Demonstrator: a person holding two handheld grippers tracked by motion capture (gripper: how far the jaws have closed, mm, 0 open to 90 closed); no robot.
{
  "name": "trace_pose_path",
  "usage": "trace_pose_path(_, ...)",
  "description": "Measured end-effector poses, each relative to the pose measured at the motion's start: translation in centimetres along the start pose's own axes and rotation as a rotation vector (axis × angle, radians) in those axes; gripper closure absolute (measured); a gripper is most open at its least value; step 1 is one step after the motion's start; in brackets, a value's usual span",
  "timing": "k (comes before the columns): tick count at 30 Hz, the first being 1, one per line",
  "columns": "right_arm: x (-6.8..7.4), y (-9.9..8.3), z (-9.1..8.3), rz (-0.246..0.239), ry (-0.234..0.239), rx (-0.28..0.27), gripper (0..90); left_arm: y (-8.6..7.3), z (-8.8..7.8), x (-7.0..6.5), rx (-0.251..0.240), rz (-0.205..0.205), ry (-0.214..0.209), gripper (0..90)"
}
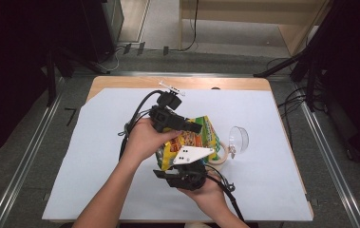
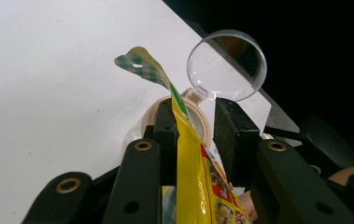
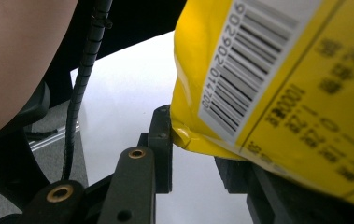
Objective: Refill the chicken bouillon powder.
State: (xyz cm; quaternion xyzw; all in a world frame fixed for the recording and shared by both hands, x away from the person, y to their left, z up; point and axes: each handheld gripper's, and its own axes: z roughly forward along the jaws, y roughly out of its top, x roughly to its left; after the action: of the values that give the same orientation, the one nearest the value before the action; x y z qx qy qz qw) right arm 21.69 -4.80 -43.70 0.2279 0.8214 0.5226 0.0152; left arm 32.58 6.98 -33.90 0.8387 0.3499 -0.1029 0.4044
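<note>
A yellow snack bag (image 1: 194,140) hangs in the air over the middle of the table, between both grippers. My left gripper (image 1: 194,128) reaches in from the left onto its upper end. In the left gripper view the bag (image 2: 191,186) fills the gap low between the jaws, and its flat green-checked top runs up along the left finger (image 2: 165,135). My right gripper (image 1: 187,166), with a pale three-cornered plate on top, comes from below. In the right gripper view the barcode corner of the bag (image 3: 282,93) presses on the left finger (image 3: 160,140) and covers the right jaw.
Under the bag stands a tan jar (image 1: 219,160), its clear round lid (image 1: 238,137) flipped open to the right; the left gripper view looks past the jaw tips at the jar's rim (image 2: 152,111) and lid (image 2: 226,63). White paper (image 1: 97,156) covers the wooden table; floor rails run along both sides.
</note>
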Motion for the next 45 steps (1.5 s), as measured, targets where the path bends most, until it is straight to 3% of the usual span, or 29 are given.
trace_pose_path(10,0.0,0.0,-0.1,-0.012,-0.011,-0.006,70.6,0.0,-0.2,-0.4,-0.018,0.013,0.005,71.2)
trace_pose_path(13,-0.2,0.3,-0.1,-0.037,-0.031,-0.009,69.9,0.1,-0.5,-0.9,-0.036,0.029,0.029,70.8)
trace_pose_path(17,-0.3,0.1,0.0,-0.024,-0.024,-0.008,70.1,0.0,-0.2,-1.2,-0.021,0.046,0.053,70.5)
trace_pose_path(27,-0.6,0.1,0.1,-0.012,-0.022,0.0,70.1,0.2,0.1,-0.7,-0.016,0.03,0.038,70.6)
trace_pose_path(36,-1.9,1.1,0.4,0.019,0.003,0.017,70.1,1.6,0.2,0.9,0.002,-0.006,0.028,70.7)
trace_pose_path(45,-2.1,1.0,0.8,-0.014,-0.016,0.038,70.2,0.8,-0.1,1.0,-0.032,0.001,0.022,70.6)
